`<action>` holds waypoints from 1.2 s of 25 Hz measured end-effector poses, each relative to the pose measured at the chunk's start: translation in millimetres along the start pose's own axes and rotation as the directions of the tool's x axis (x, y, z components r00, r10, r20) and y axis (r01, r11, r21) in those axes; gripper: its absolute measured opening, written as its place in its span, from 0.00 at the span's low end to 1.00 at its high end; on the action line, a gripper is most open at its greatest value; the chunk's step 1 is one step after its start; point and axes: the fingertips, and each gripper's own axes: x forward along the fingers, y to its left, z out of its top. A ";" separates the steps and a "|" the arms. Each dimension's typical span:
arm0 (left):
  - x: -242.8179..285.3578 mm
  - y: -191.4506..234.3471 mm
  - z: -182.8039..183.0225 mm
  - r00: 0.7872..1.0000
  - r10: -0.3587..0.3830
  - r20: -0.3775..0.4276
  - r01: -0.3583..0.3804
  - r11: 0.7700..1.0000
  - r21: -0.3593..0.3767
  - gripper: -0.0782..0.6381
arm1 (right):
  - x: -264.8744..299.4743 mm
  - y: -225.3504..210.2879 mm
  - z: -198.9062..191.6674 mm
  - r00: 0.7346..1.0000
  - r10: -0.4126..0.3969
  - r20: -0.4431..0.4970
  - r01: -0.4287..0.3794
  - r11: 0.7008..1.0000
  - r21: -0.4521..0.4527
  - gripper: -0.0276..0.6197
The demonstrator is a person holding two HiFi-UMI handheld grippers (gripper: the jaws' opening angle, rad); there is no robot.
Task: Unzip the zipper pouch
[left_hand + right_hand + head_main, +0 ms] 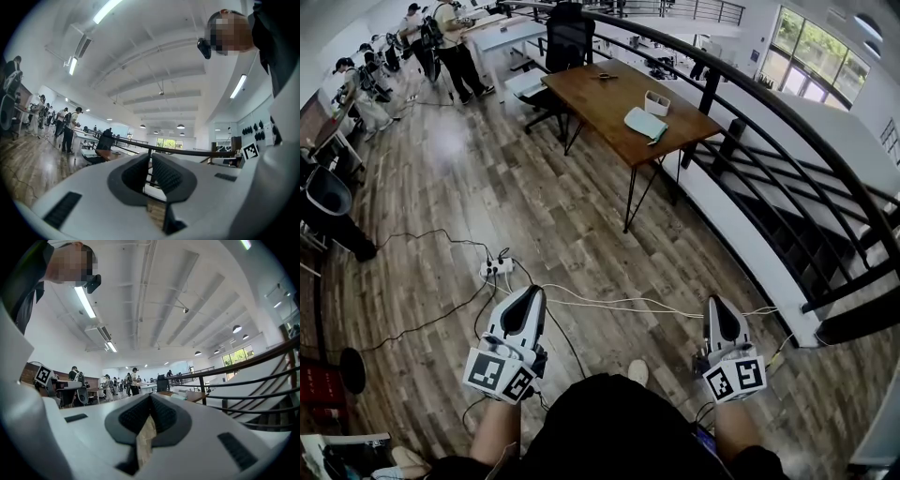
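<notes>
Zipper pouch (645, 123) far ahead of both tools
It lies on the wooden surface (600, 94), slightly right; right tool (718, 302) looks nearer than left tool (531, 292); both have jaws together, empty

Large open-plan office, shown by following

- wooden table (623, 103) on thin black legs as landmark; wood-plank floor (534, 187) under and around it
- black office chair (565, 37) at table's far end
- white desks (502, 36) beyond chair, people (457, 47) standing at them
- black metal railing (710, 89) just beside table's right side
- large windows (811, 52) well beyond table, far right
- power strip (496, 269) with trailing cables on floor on near side of table
- white ceiling with long strip lights (84, 301) overhead
</notes>
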 end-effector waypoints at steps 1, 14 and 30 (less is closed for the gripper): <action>-1.0 0.2 0.5 1.000 -0.001 0.003 0.001 1.000 -0.006 0.14 | 0.0 2.7 1.7 1.000 0.003 0.007 -0.003 1.000 -0.001 0.04; -40.2 27.0 2.7 1.000 0.013 0.001 -0.013 0.999 -0.041 0.48 | -10.3 56.2 14.6 0.997 -0.003 0.079 0.002 1.000 0.020 0.56; -1.5 54.6 5.3 0.999 0.039 -0.020 -0.038 0.999 0.007 0.48 | 47.0 37.5 18.9 0.997 0.018 0.073 -0.014 0.999 -0.050 0.55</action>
